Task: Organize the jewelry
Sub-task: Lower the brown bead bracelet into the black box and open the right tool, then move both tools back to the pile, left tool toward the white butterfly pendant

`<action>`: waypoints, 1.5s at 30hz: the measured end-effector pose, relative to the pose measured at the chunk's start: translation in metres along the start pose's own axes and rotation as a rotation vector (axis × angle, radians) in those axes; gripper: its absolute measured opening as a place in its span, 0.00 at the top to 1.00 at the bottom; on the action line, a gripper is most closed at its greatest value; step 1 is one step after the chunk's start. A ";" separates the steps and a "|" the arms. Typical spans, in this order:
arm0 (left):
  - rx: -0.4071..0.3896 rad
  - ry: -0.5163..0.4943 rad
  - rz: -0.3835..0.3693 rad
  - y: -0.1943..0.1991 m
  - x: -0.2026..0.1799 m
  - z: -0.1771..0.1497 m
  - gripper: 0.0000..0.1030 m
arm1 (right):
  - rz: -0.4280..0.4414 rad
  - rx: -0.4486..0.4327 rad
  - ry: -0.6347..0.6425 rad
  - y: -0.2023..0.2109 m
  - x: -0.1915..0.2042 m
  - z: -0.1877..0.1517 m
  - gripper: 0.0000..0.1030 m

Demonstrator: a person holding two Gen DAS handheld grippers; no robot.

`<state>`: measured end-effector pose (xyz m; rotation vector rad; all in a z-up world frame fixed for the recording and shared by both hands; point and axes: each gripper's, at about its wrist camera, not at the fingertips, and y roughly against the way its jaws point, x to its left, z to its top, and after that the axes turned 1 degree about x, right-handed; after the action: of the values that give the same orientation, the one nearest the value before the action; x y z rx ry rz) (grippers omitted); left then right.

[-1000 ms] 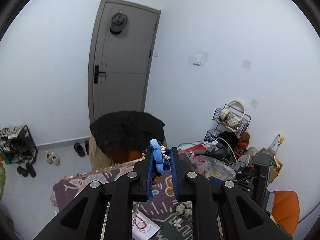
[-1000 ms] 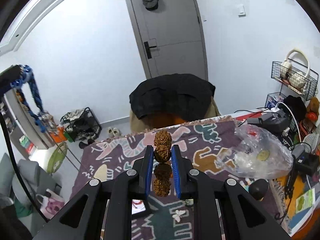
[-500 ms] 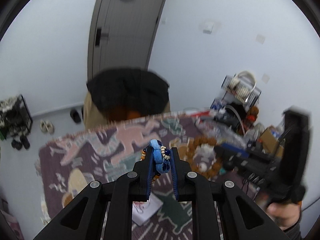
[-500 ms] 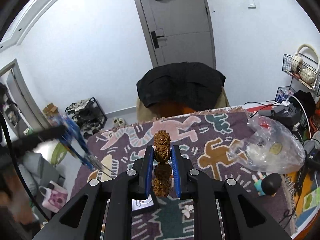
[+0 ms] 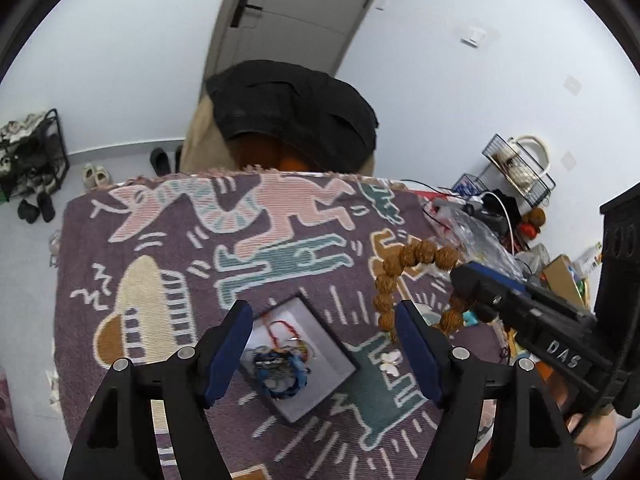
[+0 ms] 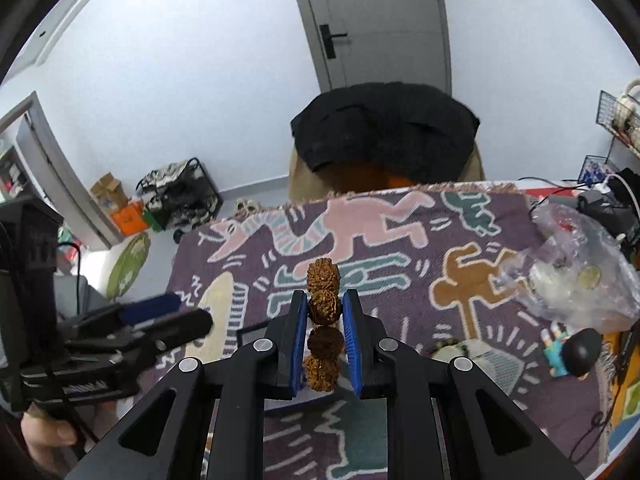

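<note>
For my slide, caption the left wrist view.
Left gripper opening above a blue bracelet in the tray; right gripper holds brown beads.

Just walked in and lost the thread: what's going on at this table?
A person with two handheld grippers is sorting jewelry. The left gripper is opening above the shallow black-rimmed tray, where the blue beaded bracelet lies beside a red string bracelet. The right gripper is shut on the brown knobbly-seed bracelet.

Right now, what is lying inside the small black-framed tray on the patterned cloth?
Inside the tray lie a blue bracelet and a thin red cord bracelet on the white lining. The opening left gripper holds nothing. Its finger covers the tray's left corner.
</note>
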<state>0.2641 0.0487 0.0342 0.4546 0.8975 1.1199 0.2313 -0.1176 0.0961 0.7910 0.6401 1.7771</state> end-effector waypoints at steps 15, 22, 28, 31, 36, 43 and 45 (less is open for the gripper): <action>-0.016 0.078 0.075 0.021 0.060 -0.019 0.28 | 0.092 0.170 0.040 -0.057 0.050 -0.020 0.80; -0.020 0.067 0.064 0.022 0.058 -0.023 0.20 | 0.031 0.162 0.006 -0.054 0.029 -0.024 0.47; -0.013 0.043 0.038 0.012 0.040 -0.023 0.20 | -0.005 0.170 -0.028 -0.045 -0.005 -0.030 0.47; -0.001 0.024 0.020 0.004 0.026 -0.024 0.20 | -0.021 0.166 -0.051 -0.038 -0.025 -0.033 0.47; 0.014 -0.013 -0.009 -0.010 0.001 -0.024 0.20 | -0.051 0.155 -0.089 -0.025 -0.058 -0.038 0.47; 0.046 -0.089 -0.032 -0.036 -0.043 -0.026 0.20 | -0.084 0.151 -0.147 -0.013 -0.104 -0.052 0.47; 0.060 -0.112 -0.038 -0.045 -0.054 -0.028 0.20 | -0.095 0.149 -0.162 -0.009 -0.116 -0.056 0.47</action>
<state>0.2594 -0.0211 0.0061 0.5425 0.8404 1.0249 0.2218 -0.2275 0.0288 0.9795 0.6962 1.5747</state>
